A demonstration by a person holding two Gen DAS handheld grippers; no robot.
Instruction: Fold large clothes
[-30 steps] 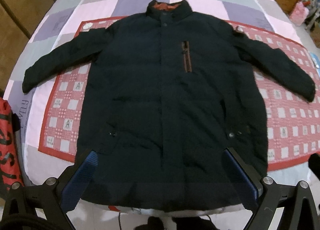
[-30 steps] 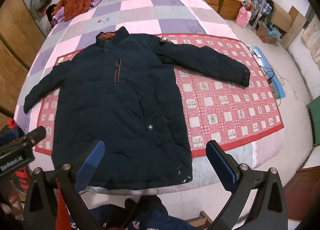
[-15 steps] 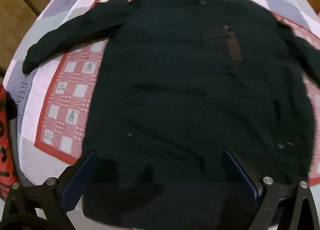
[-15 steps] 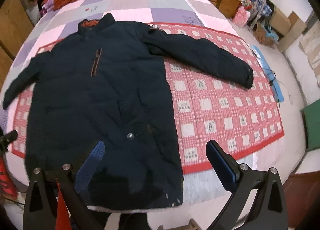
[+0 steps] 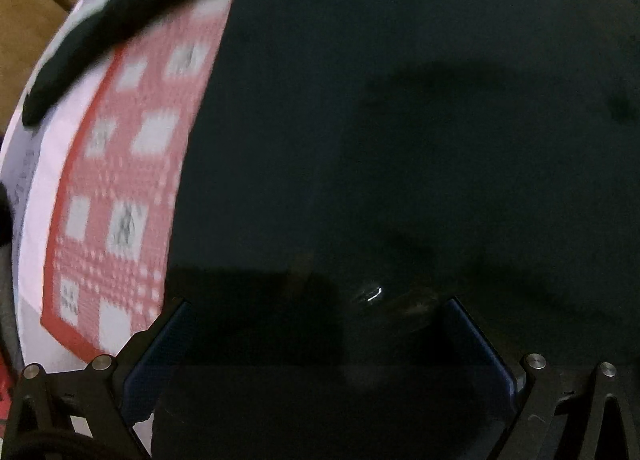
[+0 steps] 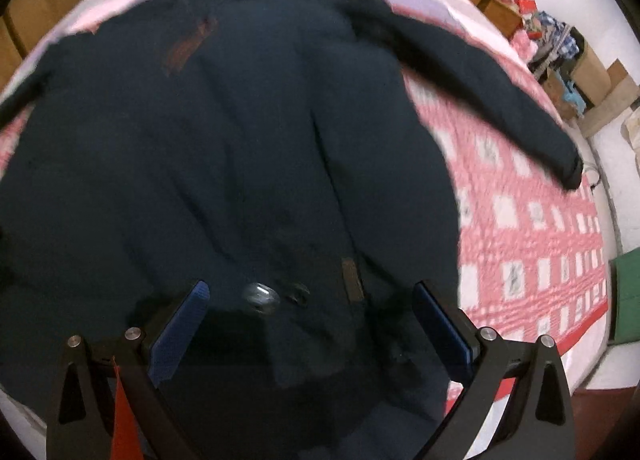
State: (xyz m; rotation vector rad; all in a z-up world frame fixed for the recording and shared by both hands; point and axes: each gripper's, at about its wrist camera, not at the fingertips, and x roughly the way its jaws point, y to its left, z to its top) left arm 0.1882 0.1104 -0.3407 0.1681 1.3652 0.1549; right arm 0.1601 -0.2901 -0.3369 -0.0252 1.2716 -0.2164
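A large dark navy padded jacket (image 6: pixel 248 147) lies spread flat, front up, on a bed, with its collar far and its hem near. It fills the left wrist view (image 5: pixel 400 139). Its left sleeve (image 5: pixel 120 19) and right sleeve (image 6: pixel 480 91) stretch out sideways. My left gripper (image 5: pixel 316 344) is open, close above the lower left part of the jacket. My right gripper (image 6: pixel 310 324) is open, low over the lower right front, with a snap button (image 6: pixel 260 296) between its blue pads. Both views are blurred.
A red and white checked blanket (image 6: pixel 528 227) lies under the jacket on a pink, purple and grey quilt (image 5: pixel 36 163). Wooden cupboards (image 5: pixel 28 19) stand left of the bed. Boxes and clutter (image 6: pixel 568 51) sit on the floor at the right.
Both grippers have moved down and forward toward the jacket's lower part, so it now fills the views. Both stay open. The jacket has not moved.
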